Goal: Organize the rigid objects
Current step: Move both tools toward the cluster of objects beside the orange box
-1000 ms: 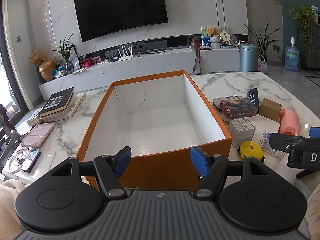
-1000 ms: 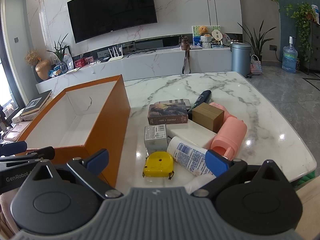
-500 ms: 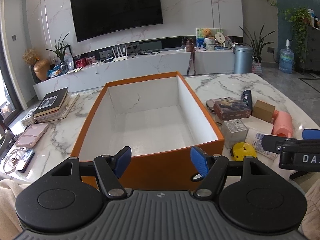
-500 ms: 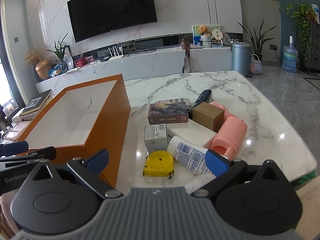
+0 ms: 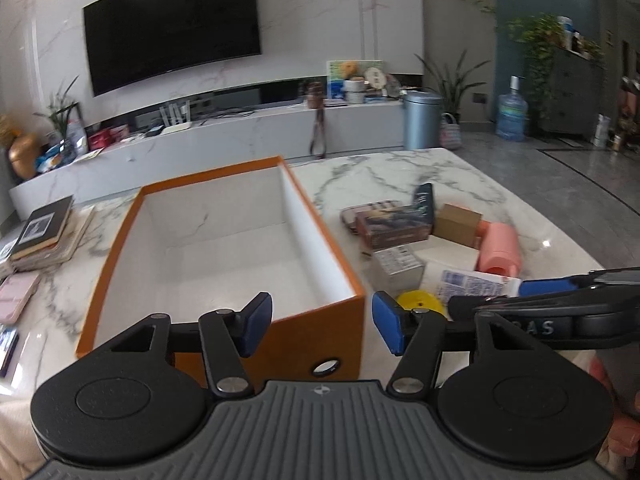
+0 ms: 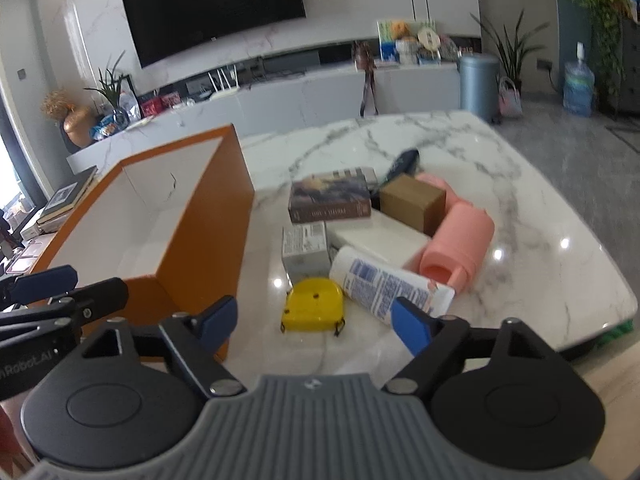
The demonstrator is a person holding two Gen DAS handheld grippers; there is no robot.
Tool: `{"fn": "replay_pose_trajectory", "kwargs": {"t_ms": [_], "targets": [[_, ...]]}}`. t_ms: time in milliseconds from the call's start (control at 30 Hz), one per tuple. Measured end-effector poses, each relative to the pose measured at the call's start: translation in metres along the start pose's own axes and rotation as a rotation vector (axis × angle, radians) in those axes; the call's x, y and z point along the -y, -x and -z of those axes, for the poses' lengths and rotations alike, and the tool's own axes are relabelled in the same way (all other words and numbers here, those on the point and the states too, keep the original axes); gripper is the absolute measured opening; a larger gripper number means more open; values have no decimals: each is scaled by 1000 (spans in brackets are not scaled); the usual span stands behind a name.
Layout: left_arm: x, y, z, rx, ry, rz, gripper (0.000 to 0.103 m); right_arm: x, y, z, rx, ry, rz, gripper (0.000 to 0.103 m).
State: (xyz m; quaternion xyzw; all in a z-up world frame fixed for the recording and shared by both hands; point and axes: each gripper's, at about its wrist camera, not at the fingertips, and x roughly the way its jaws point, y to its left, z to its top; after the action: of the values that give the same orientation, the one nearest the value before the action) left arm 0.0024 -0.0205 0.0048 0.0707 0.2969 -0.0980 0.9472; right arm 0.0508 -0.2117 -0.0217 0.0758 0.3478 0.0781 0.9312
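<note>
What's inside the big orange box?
Nothing I can see. The orange box shows only its white walls and bare white floor. The near front wall hides a strip of floor just behind it. All the clutter, like the yellow tape measure, sits outside on the marble table.

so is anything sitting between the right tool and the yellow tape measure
Nothing visible. The yellow tape measure lies on bare marble just ahead of the right tool, whose jaws are closing with nothing between them. The white tube lies beside it to the right, not in the way.

Left wrist view over orange box, right view over clutter (both share table)
</note>
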Motion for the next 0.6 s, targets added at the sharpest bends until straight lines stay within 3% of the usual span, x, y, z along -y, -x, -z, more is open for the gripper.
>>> {"fn": "replay_pose_trajectory", "kwargs": {"t_ms": [167,233,367,600], "targets": [[13,-13,-18,-23,-33,76,64,4,-4,-8,-75,-9,-22,76],[18,-19,-26,-33,-51,102,64,4,-7,-13,-125,21,-10,67],[28,-34,-39,-67,-46,164,64,12,-12,-24,-198,57,5,63],[40,-60,-54,-111,-67,176,60,33,-25,-41,-254,31,15,57]]}}
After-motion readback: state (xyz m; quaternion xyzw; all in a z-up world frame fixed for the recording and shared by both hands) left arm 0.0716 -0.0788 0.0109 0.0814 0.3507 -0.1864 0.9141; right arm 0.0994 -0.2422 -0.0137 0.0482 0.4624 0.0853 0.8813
